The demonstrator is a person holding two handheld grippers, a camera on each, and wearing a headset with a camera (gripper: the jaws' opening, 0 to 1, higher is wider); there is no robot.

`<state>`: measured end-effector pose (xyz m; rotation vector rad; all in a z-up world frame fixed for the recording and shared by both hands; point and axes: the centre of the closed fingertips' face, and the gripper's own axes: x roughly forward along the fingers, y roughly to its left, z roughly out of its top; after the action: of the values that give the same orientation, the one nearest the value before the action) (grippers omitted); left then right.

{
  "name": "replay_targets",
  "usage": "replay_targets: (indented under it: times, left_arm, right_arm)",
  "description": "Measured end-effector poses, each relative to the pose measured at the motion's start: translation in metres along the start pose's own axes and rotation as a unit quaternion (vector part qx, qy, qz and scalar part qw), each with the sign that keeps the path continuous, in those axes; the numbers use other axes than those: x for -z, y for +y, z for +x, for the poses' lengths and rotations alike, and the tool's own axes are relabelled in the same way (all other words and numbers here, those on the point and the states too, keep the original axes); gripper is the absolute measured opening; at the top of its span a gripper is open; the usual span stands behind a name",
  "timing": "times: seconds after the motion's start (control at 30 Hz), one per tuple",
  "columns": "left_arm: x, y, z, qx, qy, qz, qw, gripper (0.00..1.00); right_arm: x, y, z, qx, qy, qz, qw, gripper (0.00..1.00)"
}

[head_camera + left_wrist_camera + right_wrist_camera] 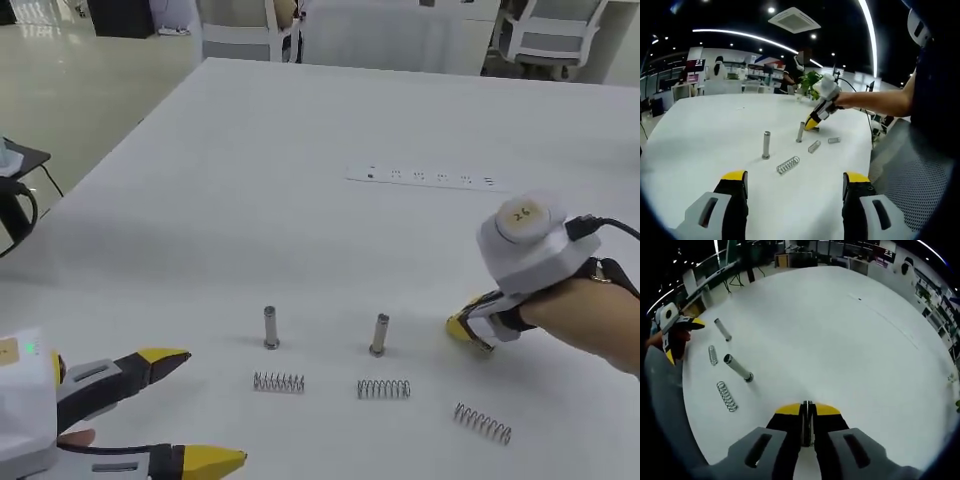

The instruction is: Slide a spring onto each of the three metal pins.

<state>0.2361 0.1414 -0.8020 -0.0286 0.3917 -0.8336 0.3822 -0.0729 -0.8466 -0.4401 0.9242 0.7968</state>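
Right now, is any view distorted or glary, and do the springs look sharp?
Head view: even soft light, faint shadows, springs sharp. Left gripper view: fisheye bows the table edge, ceiling light strips curve into bright arcs. Right gripper view: fisheye again, upright pins look tilted, slightly soft.

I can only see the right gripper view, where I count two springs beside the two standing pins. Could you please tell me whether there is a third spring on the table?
Observer: Yes. The head view shows a third spring lying flat on the table, close to the right hand-held gripper and the pin it grips.
Operator: Thank you. And what is the other hand doing?
Observer: It holds the left hand-held gripper. In the left gripper view its jaws stand wide apart with nothing between them, pointing towards the springs.
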Motion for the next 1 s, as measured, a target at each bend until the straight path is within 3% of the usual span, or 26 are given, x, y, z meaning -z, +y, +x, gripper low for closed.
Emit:
replay_targets:
  times: [0.6,1.0]
  left_arm:
    - [-0.005,-0.008,0.005,0.012,-0.001,0.008,0.9999,0.73]
    - [-0.009,-0.014,0.003,0.014,-0.003,0.014,0.9998,0.73]
  right_arm:
    - [-0.002,0.007,-0.036,0.001,-0.039,0.013,0.9992,0.05]
    - [0.001,0.014,-0.044,-0.002,-0.053,0.015,0.9985,0.05]
